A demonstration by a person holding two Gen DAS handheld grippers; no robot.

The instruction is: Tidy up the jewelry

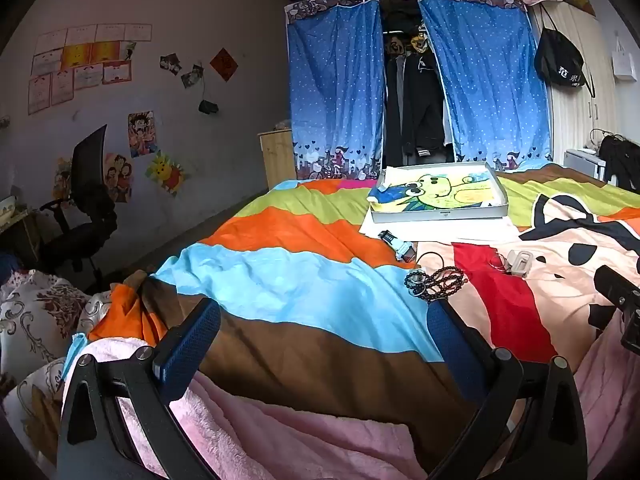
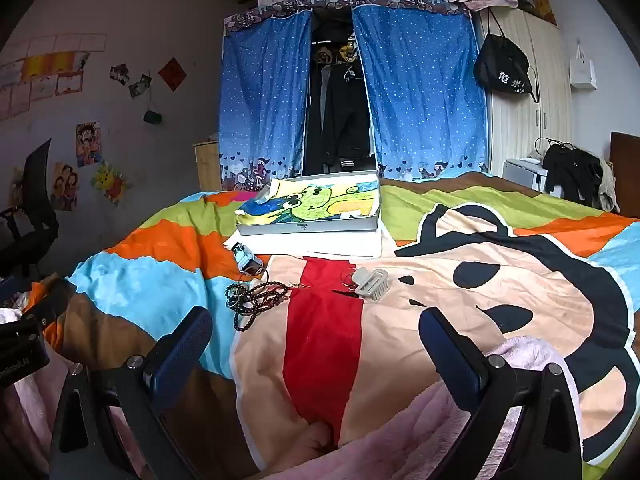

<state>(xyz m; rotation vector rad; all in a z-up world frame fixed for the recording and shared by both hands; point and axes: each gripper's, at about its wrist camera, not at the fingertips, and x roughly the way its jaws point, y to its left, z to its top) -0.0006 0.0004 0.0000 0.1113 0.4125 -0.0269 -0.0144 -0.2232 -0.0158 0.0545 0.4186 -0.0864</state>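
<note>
Beads both views, hair clip clearest right, claws agape

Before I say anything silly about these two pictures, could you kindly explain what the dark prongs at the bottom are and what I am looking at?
No robot here: a person holds a two-finger gripper in each hand, and a fisheye camera on each looks forward along its fingers. The prongs are those fingers. One picture is from the left gripper, the other from the right gripper. Both stand open and hold nothing.

They hover over a bed with a colourful cartoon cover. On it lie a tangle of dark bead strings, a watch, a beige hair claw with thin rings beside it, and farther back a shallow white box with a cartoon drawing inside. The left gripper sits nearer the beads.
</note>
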